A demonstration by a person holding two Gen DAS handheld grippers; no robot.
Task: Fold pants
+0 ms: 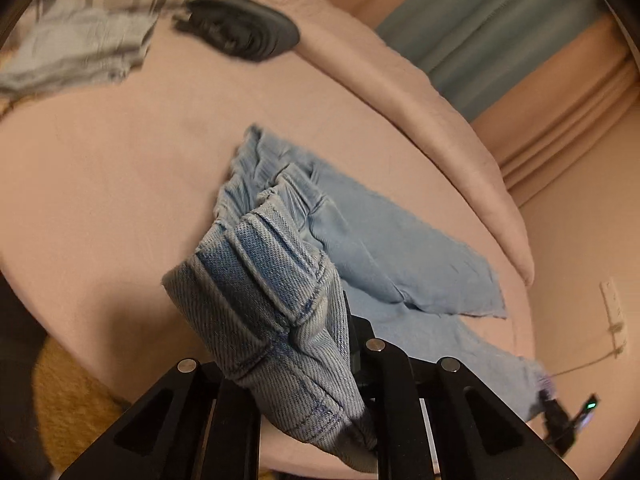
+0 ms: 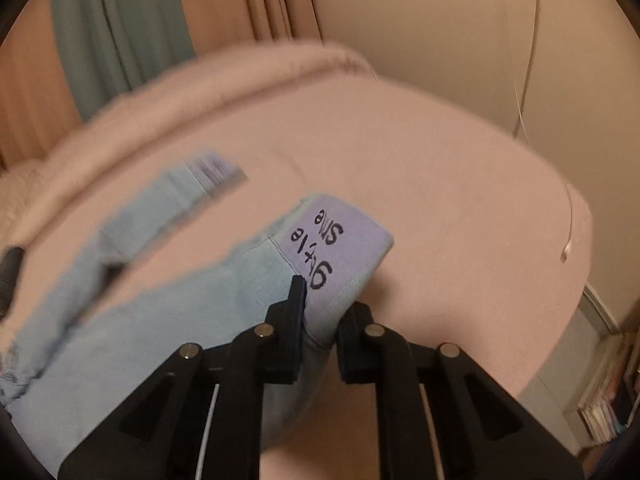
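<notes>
Left gripper (image 1: pixel 320 360): you clamped it tight on the light-blue denim pants' (image 1: pixel 380 248) waistband.
Right gripper (image 2: pixel 320 320): you pinched the lilac-patched hem.
Bed edge: bare pink sheet (image 2: pixel 460 208) lay beyond.
Blurred: far leg.

The pants (image 1: pixel 360 248) lie spread on the bed (image 1: pixel 120 200), legs reaching right toward the rolled blanket (image 1: pixel 440 128) along the far edge; a plaid cloth (image 1: pixel 80 40) and a slipper (image 1: pixel 240 32) sit behind, far left
</notes>
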